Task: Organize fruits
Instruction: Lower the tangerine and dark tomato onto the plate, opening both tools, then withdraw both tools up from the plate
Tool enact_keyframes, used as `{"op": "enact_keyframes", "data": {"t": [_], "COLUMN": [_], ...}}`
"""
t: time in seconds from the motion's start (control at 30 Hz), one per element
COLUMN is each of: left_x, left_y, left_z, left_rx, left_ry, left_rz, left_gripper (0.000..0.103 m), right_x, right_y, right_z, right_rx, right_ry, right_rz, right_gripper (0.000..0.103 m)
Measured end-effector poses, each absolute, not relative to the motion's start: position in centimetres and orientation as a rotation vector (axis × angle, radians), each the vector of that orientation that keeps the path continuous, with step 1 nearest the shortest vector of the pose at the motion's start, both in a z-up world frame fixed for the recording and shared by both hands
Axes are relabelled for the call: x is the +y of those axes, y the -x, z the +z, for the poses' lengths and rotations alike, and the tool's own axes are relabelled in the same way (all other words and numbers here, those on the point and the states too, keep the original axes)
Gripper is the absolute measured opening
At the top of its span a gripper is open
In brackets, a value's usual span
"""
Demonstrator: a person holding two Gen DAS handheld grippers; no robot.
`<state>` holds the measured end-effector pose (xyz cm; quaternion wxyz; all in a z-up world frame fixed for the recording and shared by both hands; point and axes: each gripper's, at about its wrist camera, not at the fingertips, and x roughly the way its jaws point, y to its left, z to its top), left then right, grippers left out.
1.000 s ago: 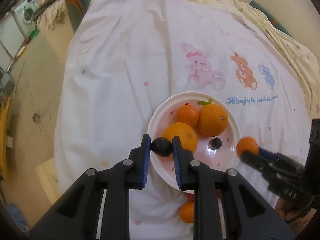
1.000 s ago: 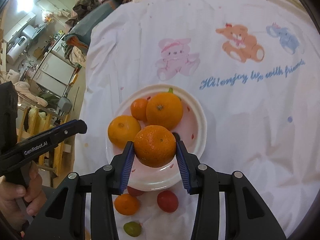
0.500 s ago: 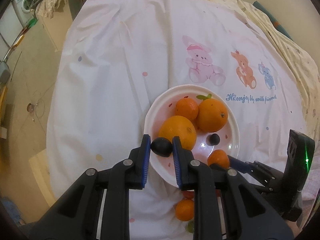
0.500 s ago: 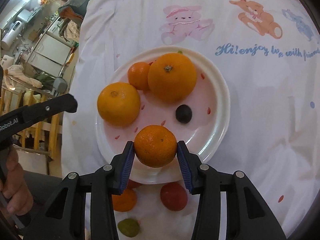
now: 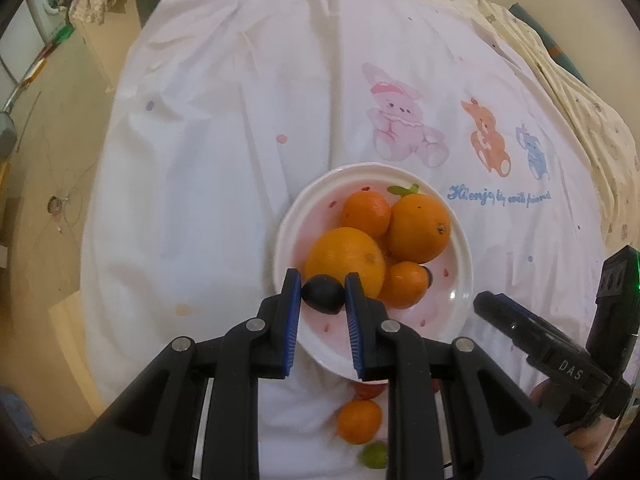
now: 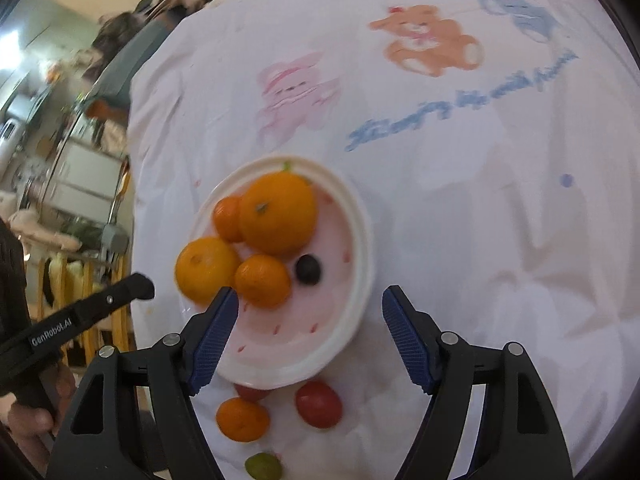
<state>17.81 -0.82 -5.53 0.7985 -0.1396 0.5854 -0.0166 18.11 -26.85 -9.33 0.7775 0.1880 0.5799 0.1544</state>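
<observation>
The left gripper [image 5: 322, 300] has its jaws clenched on a dark plum [image 5: 323, 294] above the plate's [image 6: 352, 320] near rim. The right gripper [image 6: 310, 306], jaws just opened and holding nothing, hangs over the plate. Beyond, a small orange [image 6: 263, 281] rests among three more.

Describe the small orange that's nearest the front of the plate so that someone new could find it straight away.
Find the white plate on the cartoon-print cloth. Four orange fruits sit on its left half; the small orange is the nearest one. It alone lies next to the dark berry, just beyond the open right gripper.
</observation>
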Motion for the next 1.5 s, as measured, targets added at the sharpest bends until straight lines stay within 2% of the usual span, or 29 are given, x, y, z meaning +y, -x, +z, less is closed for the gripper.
{"op": "enact_keyframes", "data": {"t": [0.5,0.53,0.57,0.6,0.63,0.67,1.07,1.5], "left_x": [-4.2,-4.3,-4.3,-4.3,-4.2,-4.1,-1.8,-1.9], "left_y": [-20.0,-20.2,-20.3,-20.2,-20.1,-20.0,-18.7,-14.9], "left_z": [-6.5,-6.6,-6.7,-6.6,-6.4,-6.2,-5.2,-2.9], "left_rx": [1.231,1.239,1.24,1.234,1.219,1.211,1.176,1.113], "left_ry": [0.377,0.378,0.383,0.388,0.391,0.39,0.397,0.276], "left_rz": [-0.128,-0.122,-0.115,-0.109,-0.097,-0.087,-0.026,-0.034], "left_gripper": [0.021,0.031,0.047,0.055,0.071,0.081,0.082,0.082], "right_x": [-30.1,-30.3,-30.4,-30.6,-30.7,-30.7,-30.4,-31.4], "right_y": [-17.6,-17.6,-17.6,-17.5,-17.5,-17.5,-17.4,-14.8], "right_z": [-8.2,-8.2,-8.2,-8.2,-8.2,-8.2,-7.5,-5.1], "right_rx": [1.224,1.223,1.223,1.224,1.224,1.221,1.195,1.151], "right_ry": [-0.414,-0.415,-0.421,-0.429,-0.432,-0.434,-0.421,-0.428], "right_rz": [0.278,0.275,0.273,0.272,0.271,0.271,0.277,0.278], "right_gripper": [0.077,0.077,0.077,0.077,0.077,0.077,0.077,0.077]}}
